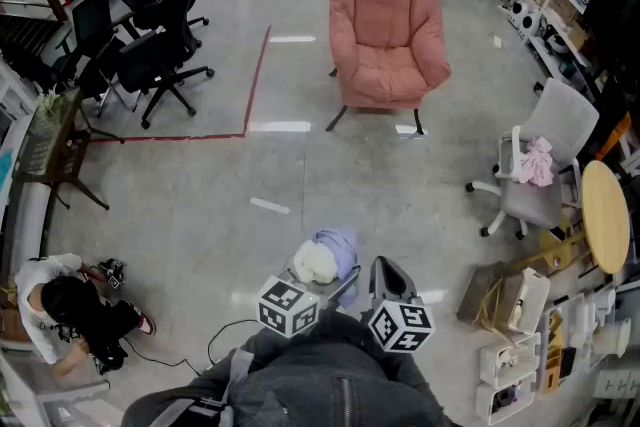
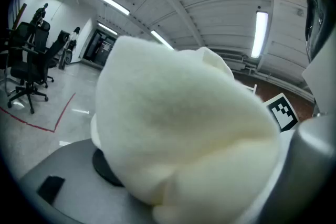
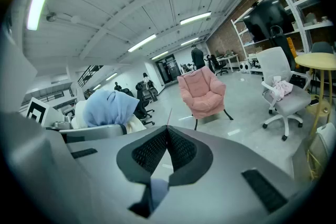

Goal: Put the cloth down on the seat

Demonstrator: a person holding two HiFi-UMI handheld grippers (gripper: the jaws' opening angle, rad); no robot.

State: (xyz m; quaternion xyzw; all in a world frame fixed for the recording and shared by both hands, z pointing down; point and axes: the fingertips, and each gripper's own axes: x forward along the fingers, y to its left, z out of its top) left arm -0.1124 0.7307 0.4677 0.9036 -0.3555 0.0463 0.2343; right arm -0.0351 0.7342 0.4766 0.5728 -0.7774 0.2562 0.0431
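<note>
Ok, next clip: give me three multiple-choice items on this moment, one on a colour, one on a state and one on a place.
1. What colour is the armchair?
A. pink
B. grey
C. green

2. How do the right gripper jaws stand?
A. wide apart
B. together, with nothing between them
C. closed on a cloth

3. Where is the white and blue cloth?
A. on the armchair's seat
B. in the right gripper
C. in the left gripper

Answers:
1 A: its cushions show pink in the head view.
2 B: its pads meet at the tips with nothing between them.
3 C: the cloth fills the left gripper view, sitting between that gripper's jaws.
</note>
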